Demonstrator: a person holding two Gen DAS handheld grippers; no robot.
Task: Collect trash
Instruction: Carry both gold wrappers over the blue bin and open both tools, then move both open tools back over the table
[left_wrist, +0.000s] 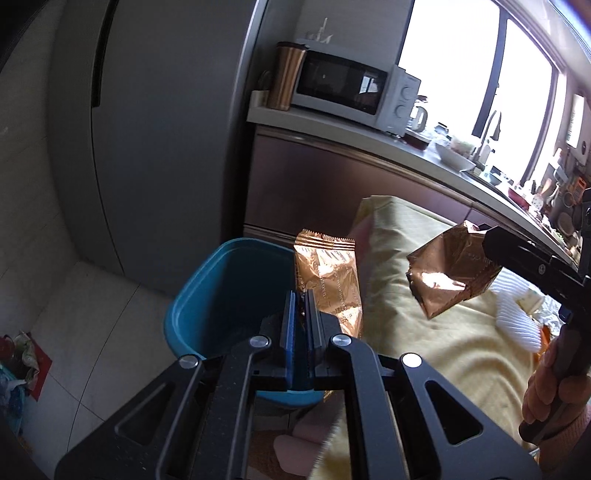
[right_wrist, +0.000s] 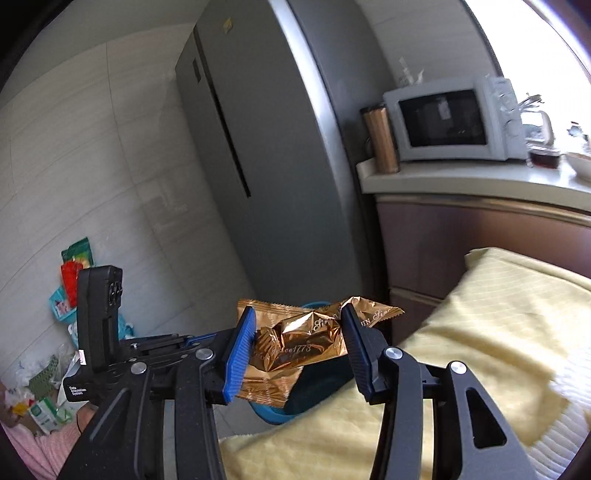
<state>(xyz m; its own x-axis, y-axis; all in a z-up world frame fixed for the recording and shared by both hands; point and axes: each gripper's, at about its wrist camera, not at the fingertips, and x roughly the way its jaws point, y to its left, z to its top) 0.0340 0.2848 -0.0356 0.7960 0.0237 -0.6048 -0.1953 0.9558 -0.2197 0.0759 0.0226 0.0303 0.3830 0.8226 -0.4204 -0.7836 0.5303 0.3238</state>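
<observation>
We see left gripper (left_wrist: 300, 306) clamped on flat coppery foil wrapper (left_wrist: 328, 280) | right gripper (right_wrist: 295, 347) clamped on crumpled foil wrapper (right_wrist: 303, 343) | round teal plastic bin (left_wrist: 221, 288) below.

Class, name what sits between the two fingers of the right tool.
A crumpled copper foil wrapper sits between the right tool's fingers, shown in the right wrist view.

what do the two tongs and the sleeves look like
Both tongs, left and right, have black metal frames with silver bolts and blue ribbed pads. The left one carries a black box with a white label. The sleeve is pink knit.
</observation>
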